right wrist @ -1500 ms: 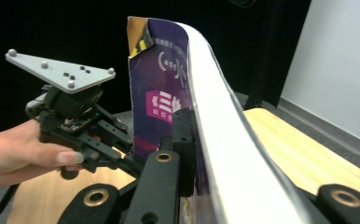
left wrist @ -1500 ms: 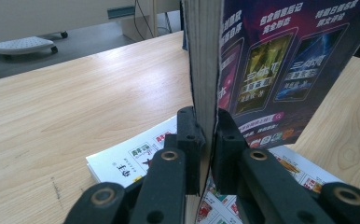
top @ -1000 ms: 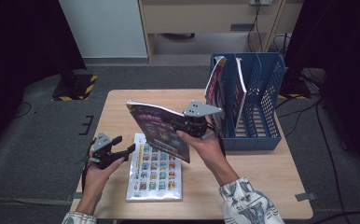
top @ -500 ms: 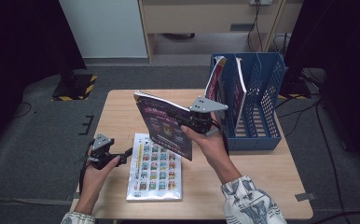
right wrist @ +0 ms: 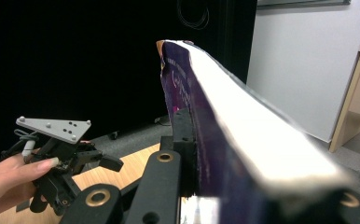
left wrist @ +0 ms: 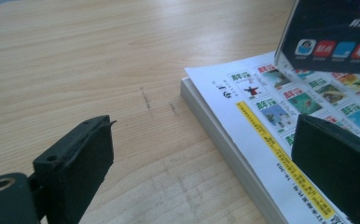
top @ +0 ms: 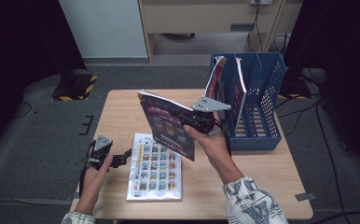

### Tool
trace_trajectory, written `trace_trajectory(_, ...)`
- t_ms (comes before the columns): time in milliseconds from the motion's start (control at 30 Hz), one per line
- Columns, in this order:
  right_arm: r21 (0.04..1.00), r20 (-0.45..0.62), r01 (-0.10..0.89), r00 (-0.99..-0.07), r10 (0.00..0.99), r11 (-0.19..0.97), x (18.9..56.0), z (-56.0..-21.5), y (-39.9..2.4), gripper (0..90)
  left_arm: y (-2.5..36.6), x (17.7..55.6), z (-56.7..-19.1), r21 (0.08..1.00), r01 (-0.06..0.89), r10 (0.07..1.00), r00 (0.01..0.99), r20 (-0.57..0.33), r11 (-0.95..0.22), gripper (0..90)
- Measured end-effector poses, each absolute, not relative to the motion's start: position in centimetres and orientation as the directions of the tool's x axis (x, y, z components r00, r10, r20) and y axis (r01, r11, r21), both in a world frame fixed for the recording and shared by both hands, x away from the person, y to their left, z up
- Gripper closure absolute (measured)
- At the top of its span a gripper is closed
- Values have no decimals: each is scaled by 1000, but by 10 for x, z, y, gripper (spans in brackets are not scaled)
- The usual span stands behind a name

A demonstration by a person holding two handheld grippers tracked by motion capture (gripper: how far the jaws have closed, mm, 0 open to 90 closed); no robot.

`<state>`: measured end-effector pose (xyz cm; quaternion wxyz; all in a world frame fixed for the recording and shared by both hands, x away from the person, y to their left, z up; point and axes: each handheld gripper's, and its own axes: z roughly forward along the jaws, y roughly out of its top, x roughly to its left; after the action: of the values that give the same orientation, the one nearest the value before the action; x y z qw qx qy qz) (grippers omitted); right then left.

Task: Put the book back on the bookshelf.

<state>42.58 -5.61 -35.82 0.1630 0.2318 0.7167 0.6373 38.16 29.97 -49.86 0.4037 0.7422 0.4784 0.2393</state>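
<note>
My right gripper [top: 193, 123] is shut on a purple-covered book [top: 166, 126], holding it tilted in the air above the table's middle. In the right gripper view the book [right wrist: 187, 88] sits clamped between the jaws, its white page edge facing up. A second book with a grid of small pictures [top: 155, 168] lies flat on the table. My left gripper [top: 123, 157] rests at this book's left edge, pointing right. Its jaws have just been opening and now stand wide with nothing between them. The left gripper [left wrist: 204, 133] faces the flat book's corner [left wrist: 280, 107].
A blue file rack [top: 262, 116] stands at the table's right, with two books [top: 215, 79] upright in its left slots. The wooden table [top: 122, 107] ends close to my left hand. Dark floor and a cabinet lie beyond it.
The purple book has risen a little and tipped more upright in my right gripper. My left gripper's jaws have spread wider beside the flat book.
</note>
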Motion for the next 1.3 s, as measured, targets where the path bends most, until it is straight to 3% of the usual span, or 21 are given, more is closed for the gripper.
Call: trace_trajectory(1300, 988, 90, 144, -824, 559, 54, 418, -358, -86, 836, 301, 383, -508, 781, 564, 918, 396, 30, -268, 57)
